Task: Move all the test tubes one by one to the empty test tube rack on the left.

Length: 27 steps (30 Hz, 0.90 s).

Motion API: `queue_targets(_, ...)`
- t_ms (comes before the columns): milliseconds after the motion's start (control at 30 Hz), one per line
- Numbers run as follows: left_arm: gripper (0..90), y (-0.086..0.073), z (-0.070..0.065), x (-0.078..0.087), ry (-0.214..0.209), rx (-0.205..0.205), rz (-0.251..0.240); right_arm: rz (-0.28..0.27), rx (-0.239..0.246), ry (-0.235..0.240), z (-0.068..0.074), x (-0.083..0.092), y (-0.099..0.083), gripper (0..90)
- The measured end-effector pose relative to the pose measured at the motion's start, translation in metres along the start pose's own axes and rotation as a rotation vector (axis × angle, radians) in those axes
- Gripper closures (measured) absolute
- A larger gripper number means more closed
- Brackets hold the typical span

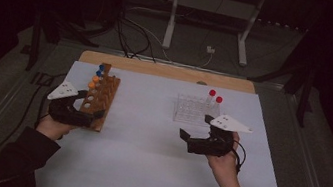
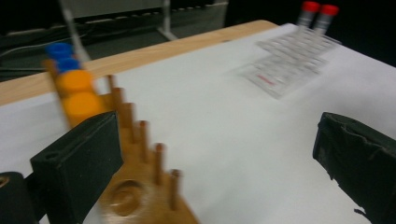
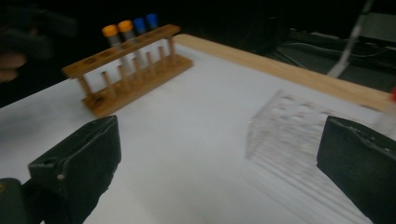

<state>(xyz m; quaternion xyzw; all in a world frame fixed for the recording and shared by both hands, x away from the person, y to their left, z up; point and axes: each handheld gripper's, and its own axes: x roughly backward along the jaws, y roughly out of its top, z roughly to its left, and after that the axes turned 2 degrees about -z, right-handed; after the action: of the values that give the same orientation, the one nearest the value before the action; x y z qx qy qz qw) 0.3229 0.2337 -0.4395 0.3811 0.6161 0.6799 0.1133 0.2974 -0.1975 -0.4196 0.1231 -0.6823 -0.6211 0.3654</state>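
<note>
From above I see my left gripper [image 1: 93, 112] wide open beside the wooden test tube rack [image 1: 101, 94], holding nothing; my right gripper [image 1: 193, 134], jaws spread and empty, sits just before the clear plastic rack [image 1: 193, 111] with two red-capped tubes [image 1: 214, 97]. In my left gripper view, orange-capped tubes [image 2: 78, 93] and blue-capped tubes [image 2: 63, 55] stand close ahead. My right gripper view shows white table covering [image 3: 187, 121], dark room beyond.

A wooden tube rack [image 1: 100, 97] stands upright at left of centre in the high view, holding two orange-capped tubes [image 1: 93, 82] and two blue-capped tubes [image 1: 101, 69] at its far end. A clear plastic rack [image 1: 192, 110], right of centre, carries two red-capped tubes [image 1: 215, 96].
</note>
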Motion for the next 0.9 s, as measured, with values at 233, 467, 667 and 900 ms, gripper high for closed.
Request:
queue_targets(233, 2.1, -0.004, -0.022, -0.004, -0.070, -0.055, 0.012, -0.014, -0.026, -0.078, -0.025, 0.007, 0.006, 0.0)
queue_targets(467, 2.1, -0.006, -0.032, -0.004, -0.127, -0.063, 0.010, -0.005, -0.047, -0.146, -0.049, 0.007, 0.005, 0.0)
queue_targets(667, 2.1, -0.008, -0.035, -0.006, -0.152, -0.061, 0.021, 0.009, -0.066, -0.193, -0.068, 0.001, 0.004, 0.0)
queue_targets(900, 2.1, -0.008, -0.039, -0.007, -0.169, -0.071, 0.022, 0.025, -0.096, -0.249, -0.085, -0.012, -0.002, 0.0)
